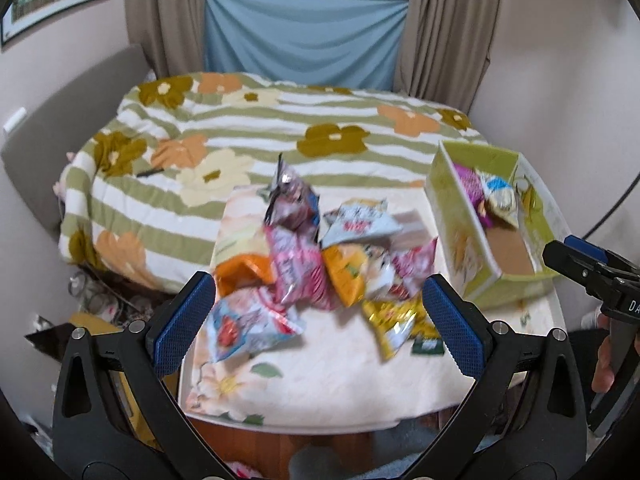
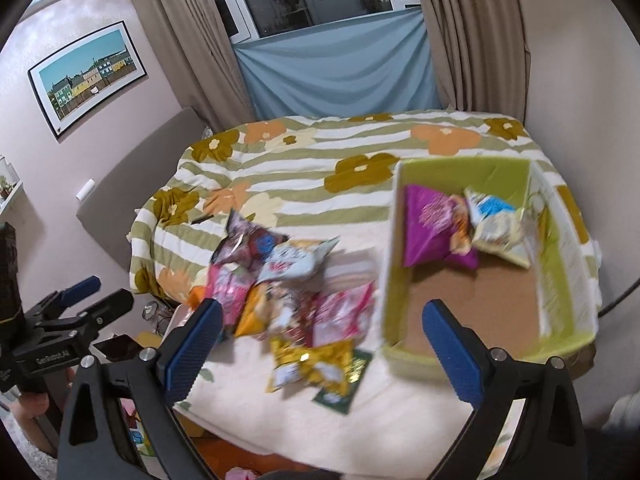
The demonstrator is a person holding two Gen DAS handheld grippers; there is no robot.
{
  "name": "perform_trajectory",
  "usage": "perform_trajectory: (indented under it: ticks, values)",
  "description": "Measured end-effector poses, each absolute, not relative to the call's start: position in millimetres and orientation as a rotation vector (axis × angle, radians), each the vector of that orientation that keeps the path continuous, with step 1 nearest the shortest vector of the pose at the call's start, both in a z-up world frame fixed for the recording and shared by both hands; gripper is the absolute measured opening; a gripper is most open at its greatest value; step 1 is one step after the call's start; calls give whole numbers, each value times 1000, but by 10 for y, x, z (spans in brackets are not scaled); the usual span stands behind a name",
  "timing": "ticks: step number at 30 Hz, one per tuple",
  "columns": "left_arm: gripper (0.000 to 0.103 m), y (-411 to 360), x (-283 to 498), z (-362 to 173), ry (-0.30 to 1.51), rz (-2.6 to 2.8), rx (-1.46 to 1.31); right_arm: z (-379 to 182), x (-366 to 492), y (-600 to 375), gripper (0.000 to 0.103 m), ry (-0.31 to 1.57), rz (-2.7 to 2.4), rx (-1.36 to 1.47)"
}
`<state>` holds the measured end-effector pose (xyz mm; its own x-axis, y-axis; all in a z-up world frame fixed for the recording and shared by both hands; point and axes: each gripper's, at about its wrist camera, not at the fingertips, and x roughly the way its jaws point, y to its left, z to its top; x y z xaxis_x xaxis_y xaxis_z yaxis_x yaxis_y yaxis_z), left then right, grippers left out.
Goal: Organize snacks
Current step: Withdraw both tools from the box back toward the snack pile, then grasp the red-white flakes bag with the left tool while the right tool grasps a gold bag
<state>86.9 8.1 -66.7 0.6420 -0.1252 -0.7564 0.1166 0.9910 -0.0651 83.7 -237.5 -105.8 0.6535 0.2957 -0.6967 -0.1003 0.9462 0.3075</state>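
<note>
A pile of several snack bags lies on a cream floral cloth; it also shows in the right wrist view. A green cardboard box stands to the right of the pile and holds a purple bag and a blue-and-white bag. The box also shows in the left wrist view. My left gripper is open and empty, hovering before the pile. My right gripper is open and empty, above the pile's near edge and the box's front left corner.
A green-striped floral blanket covers the bed behind the cloth. A grey headboard is at the left, curtains and a window behind. Clutter lies on the floor at the lower left.
</note>
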Motion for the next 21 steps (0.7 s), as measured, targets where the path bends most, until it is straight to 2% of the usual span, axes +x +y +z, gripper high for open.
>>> perform_trajectory:
  ticks: [10, 21]
  values:
    - [102, 559, 811, -1301, 923, -212, 117, -1499, 665, -1636, 99, 872, 167, 236]
    - [102, 432, 960, -2051, 888, -188, 467, -2173, 793, -1136, 99, 922, 140, 66]
